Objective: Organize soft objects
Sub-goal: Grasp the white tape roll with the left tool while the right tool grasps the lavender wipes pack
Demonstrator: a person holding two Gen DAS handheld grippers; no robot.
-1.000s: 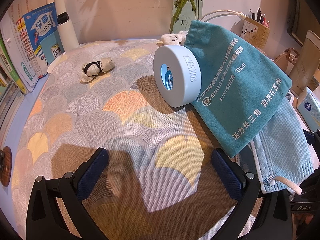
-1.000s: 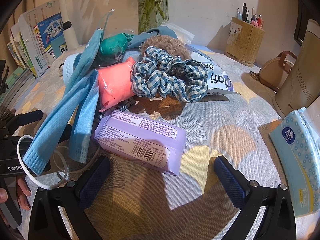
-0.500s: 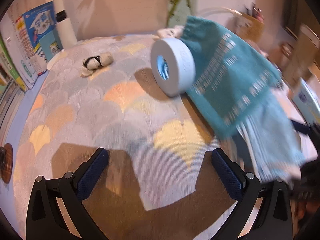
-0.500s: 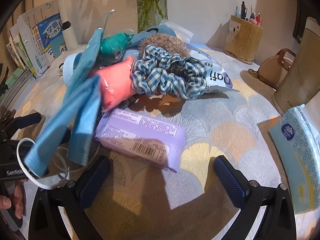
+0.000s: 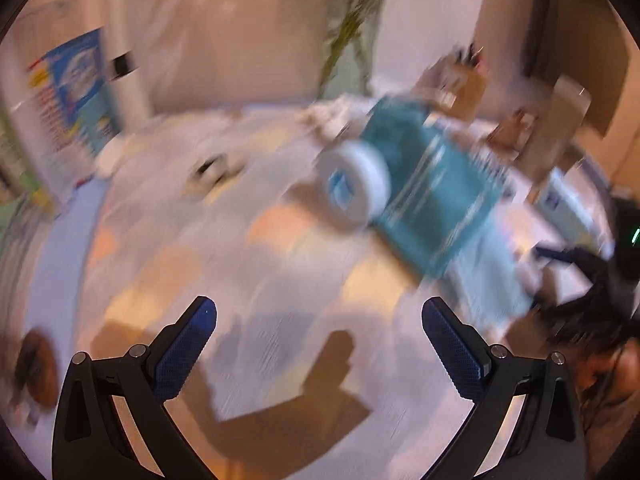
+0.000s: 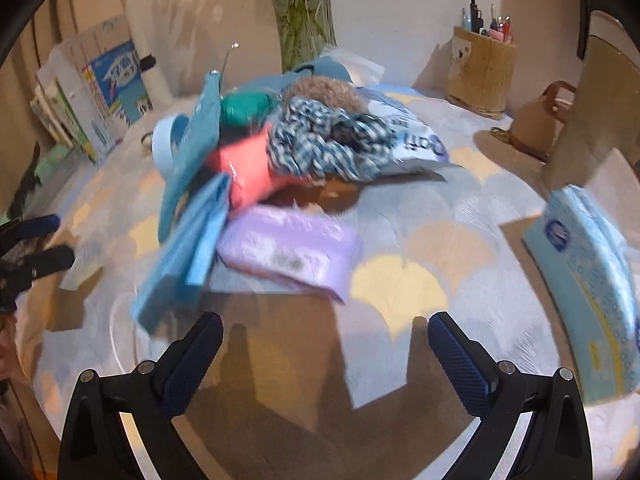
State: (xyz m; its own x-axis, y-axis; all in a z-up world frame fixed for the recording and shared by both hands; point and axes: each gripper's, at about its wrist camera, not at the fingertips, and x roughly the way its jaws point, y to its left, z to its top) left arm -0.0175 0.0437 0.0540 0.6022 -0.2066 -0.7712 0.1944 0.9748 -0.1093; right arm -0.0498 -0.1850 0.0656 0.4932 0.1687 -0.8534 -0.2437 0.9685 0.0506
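In the right wrist view a heap of soft things lies mid-table: a blue checked scrunchie (image 6: 332, 142), a pink pouch (image 6: 248, 164), a purple wipes pack (image 6: 292, 250), blue face masks (image 6: 188, 252) and a teal cloth bag (image 6: 192, 160). My right gripper (image 6: 325, 354) is open and empty, in front of the wipes pack. The left wrist view is blurred; it shows the teal bag (image 5: 436, 192) leaning on a pale blue ring (image 5: 352, 184). My left gripper (image 5: 319, 334) is open and empty, short of both.
A blue tissue pack (image 6: 588, 280) lies at the right edge. A wooden pen holder (image 6: 480, 72), a glass vase (image 6: 304, 20) and a brown bag (image 6: 540, 120) stand at the back. Books (image 6: 100, 92) lean at the left. A small white toy (image 5: 212, 170) lies far left.
Both grippers have pulled back and up from the table, so the heap and the ring look smaller and farther. The left view has blurred with fast motion. Both stay open.
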